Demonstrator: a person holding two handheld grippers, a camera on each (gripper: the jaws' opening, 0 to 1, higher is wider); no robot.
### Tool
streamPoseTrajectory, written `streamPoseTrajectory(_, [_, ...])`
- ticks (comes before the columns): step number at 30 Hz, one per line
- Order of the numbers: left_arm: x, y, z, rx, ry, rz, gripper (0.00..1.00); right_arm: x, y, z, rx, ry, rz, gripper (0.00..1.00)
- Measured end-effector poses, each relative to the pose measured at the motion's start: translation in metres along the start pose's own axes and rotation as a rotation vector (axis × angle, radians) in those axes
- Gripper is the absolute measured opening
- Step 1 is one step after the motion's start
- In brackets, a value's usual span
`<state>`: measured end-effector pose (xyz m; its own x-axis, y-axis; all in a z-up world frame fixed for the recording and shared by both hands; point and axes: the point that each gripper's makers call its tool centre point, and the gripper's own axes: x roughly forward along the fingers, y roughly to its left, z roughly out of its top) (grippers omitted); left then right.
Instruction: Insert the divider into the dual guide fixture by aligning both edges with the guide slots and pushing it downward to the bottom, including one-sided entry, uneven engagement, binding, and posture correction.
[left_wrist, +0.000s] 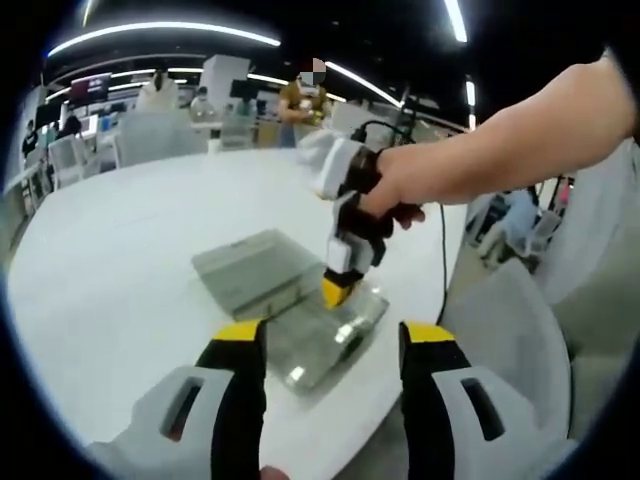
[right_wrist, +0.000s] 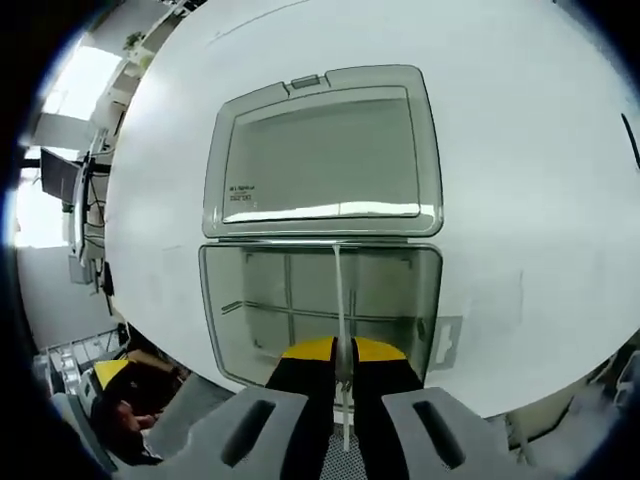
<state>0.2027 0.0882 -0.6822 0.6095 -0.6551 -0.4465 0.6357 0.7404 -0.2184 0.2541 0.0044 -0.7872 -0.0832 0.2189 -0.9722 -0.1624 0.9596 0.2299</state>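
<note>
White surface (left_wrist: 110, 260), box (right_wrist: 320, 310) near its edge, lid (right_wrist: 325, 160) flung open. Right gripper (right_wrist: 344, 352) clamped on divider (right_wrist: 340, 300), standing in the box. Left gripper (left_wrist: 330, 340) apart, idle. Risk: tilted, one-sided entry, then binding.

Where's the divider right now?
In the right gripper view, the divider stands edge-on, pinched in the right gripper, over the open clear box near its right side, below the lid lying flat on the white table.
</note>
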Motion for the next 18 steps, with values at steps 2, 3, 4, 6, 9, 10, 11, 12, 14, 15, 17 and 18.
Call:
streamPoseTrajectory(2, [-0.0001, 0.0003, -0.0005, 0.000, 0.001, 0.001, 0.51, -0.0003, 0.0001, -0.0014, 0.003, -0.002, 0.002, 0.00])
streamPoseTrajectory(3, [-0.0001, 0.0003, -0.0007, -0.001, 0.001, 0.001, 0.51, -0.0003, 0.0000, -0.0015, 0.006, -0.002, 0.000, 0.00])
streamPoseTrajectory(4, [-0.0002, 0.0002, -0.0008, -0.001, 0.001, 0.001, 0.51, -0.0003, 0.0008, -0.0018, 0.007, -0.002, 0.002, 0.00])
streamPoseTrajectory(6, [-0.0002, -0.0003, -0.0009, -0.001, 0.001, 0.000, 0.51, -0.0005, 0.0021, -0.0027, 0.011, -0.002, 0.004, 0.00])
streamPoseTrajectory(9, [-0.0005, -0.0010, -0.0010, 0.000, 0.001, 0.000, 0.51, 0.0004, 0.0019, -0.0019, 0.010, -0.004, 0.001, 0.00])
streamPoseTrajectory(10, [-0.0006, -0.0010, -0.0012, -0.001, 0.001, 0.000, 0.51, 0.0018, 0.0009, 0.0000, 0.007, -0.005, -0.001, 0.00])
streamPoseTrajectory(11, [-0.0008, -0.0006, -0.0011, -0.001, 0.001, 0.002, 0.51, 0.0023, 0.0002, 0.0004, 0.003, -0.005, -0.003, 0.00])
streamPoseTrajectory(12, [-0.0009, -0.0005, -0.0010, -0.001, 0.000, 0.002, 0.51, 0.0032, -0.0004, 0.0015, 0.002, -0.006, -0.004, 0.00])
streamPoseTrajectory(14, [-0.0011, 0.0000, -0.0006, -0.001, -0.001, 0.003, 0.51, 0.0042, -0.0007, 0.0026, 0.005, -0.007, -0.004, 0.00])
streamPoseTrajectory(15, [-0.0011, 0.0001, -0.0008, -0.002, -0.001, 0.004, 0.51, 0.0049, -0.0011, 0.0028, -0.008, -0.009, -0.008, 0.00])
streamPoseTrajectory(17, [-0.0011, -0.0001, -0.0013, -0.003, 0.000, 0.004, 0.51, 0.0045, -0.0002, 0.0018, -0.002, -0.010, -0.006, 0.00])
streamPoseTrajectory(18, [-0.0011, -0.0002, -0.0017, -0.001, 0.001, 0.004, 0.51, 0.0041, -0.0001, 0.0003, -0.006, -0.010, -0.009, 0.00])
